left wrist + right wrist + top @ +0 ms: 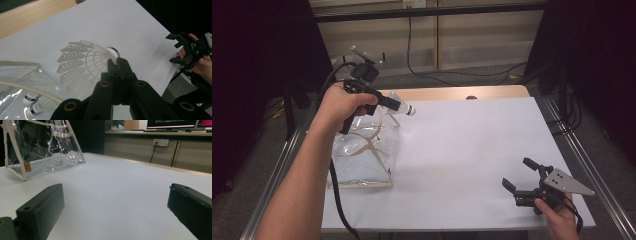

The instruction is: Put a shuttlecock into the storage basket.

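Note:
A white plastic shuttlecock [401, 106] with a blue-banded cork hangs in the air above a clear bag [362, 150] that has cream trim. My left gripper [388, 102] is shut on the rim of its skirt. In the left gripper view the jaws [117, 63] pinch the shuttlecock [82, 60] near the cork. Two more shuttlecocks [31, 98] lie inside the bag [17, 82]. My right gripper [517, 173] rests low at the table's near right corner, open and holding nothing. Its view looks across the table between its jaws [117, 212] to the bag [37, 150].
The white table top [472, 145] stretches between the bag and the right hand. A wooden strip [452, 93] runs along its far edge. Metal rails [584, 165] flank both sides. Cables lie on the floor behind.

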